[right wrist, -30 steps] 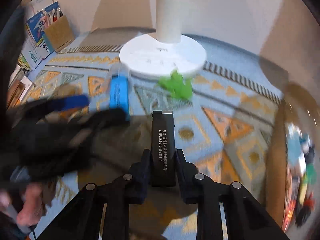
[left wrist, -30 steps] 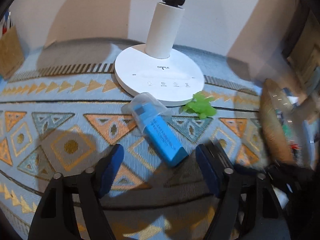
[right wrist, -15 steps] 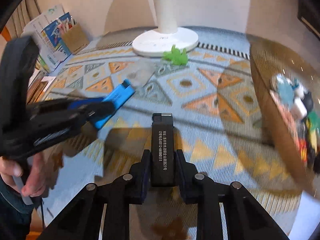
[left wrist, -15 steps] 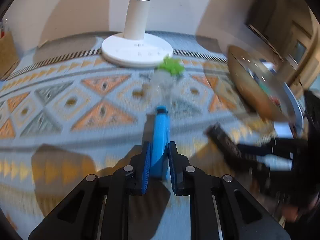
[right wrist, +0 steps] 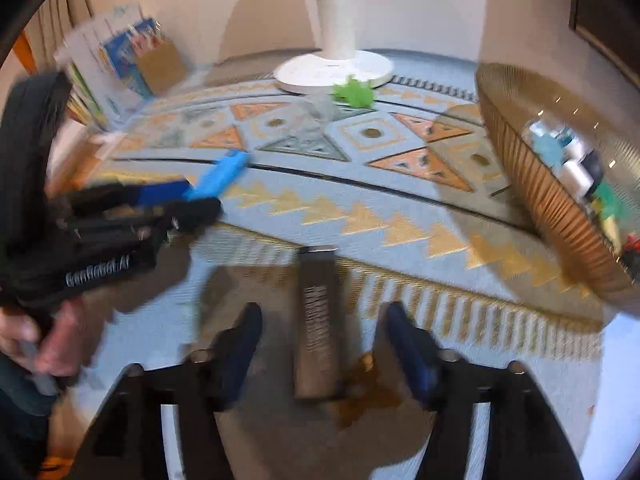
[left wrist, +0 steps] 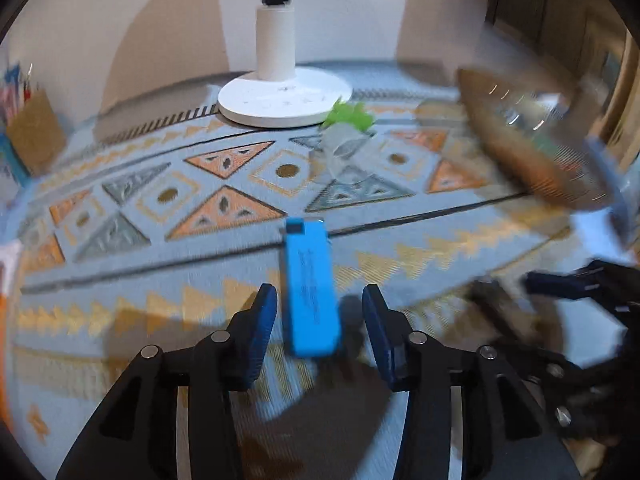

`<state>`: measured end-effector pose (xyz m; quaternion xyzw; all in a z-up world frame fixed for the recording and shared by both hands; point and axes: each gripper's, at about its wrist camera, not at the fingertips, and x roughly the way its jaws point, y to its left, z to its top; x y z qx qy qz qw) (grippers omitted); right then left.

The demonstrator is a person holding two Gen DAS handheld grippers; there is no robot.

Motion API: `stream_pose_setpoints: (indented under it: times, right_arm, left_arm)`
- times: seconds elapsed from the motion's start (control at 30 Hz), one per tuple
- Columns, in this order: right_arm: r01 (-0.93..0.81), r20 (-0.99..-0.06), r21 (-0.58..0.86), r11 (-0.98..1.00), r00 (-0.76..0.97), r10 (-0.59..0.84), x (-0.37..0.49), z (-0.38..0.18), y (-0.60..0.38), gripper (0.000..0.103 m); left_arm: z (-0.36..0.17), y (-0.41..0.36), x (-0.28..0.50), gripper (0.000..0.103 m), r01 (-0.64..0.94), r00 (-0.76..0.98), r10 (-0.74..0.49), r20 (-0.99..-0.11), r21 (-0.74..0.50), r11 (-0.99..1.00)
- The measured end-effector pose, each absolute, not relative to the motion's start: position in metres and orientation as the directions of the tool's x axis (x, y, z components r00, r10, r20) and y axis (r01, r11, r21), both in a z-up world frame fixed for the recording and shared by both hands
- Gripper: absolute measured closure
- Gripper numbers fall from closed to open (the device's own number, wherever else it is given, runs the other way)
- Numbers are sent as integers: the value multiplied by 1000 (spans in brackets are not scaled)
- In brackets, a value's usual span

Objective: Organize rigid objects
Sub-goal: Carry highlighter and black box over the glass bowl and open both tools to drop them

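Note:
A blue bar (left wrist: 310,288) sits between the pads of my left gripper (left wrist: 318,322). The jaws are opening, with a gap on each side of the bar. In the right wrist view that blue bar (right wrist: 222,172) sticks out past the left gripper (right wrist: 188,204), which a hand (right wrist: 52,344) holds. A black bar with white print (right wrist: 318,320) lies lengthwise between the pads of my right gripper (right wrist: 324,340). Those jaws are opening too and touch nothing. The right gripper (left wrist: 568,284) shows blurred at the right of the left wrist view.
A woven basket (right wrist: 536,200) with several small items stands at the right. A white lamp base (left wrist: 284,100), a green toy (left wrist: 352,116) and a clear cap (left wrist: 340,146) sit at the back. A cardboard pencil box (right wrist: 160,64) is at the back left. A patterned cloth (left wrist: 160,280) covers the table.
Half a second ago both grippers were shut on their bars; now both pairs of jaws stand apart and the bars are free. Both hands came back from the lamp, leaving the clear cap behind.

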<state>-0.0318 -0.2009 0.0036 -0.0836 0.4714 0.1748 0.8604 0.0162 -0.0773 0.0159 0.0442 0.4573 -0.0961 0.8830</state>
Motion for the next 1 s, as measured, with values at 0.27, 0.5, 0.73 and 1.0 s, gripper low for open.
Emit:
stream_pose_setpoints:
  times: [0.27,0.5,0.73,1.0]
  right_arm:
    - [-422,-818,-1,906,522,243,-59,7,-181,79]
    - [-411,-769,253,876,464,439,-77,25,-203,79]
    - [-313,-629,201,928,685,367,-95,101,-257,79]
    - [12,-431,141,990,901,50,-91,195,-377,79]
  left_arm:
    - [20,-97,12,82,213,598,-62,-799,83,974]
    - [77,-78,-24,82,231,711,-217,-669,-69,971]
    - [146,-87,-41,82,259,810,-260,-526,-78,963]
    - [229,-156,-6,82,409,815,-423,-397,-124,904]
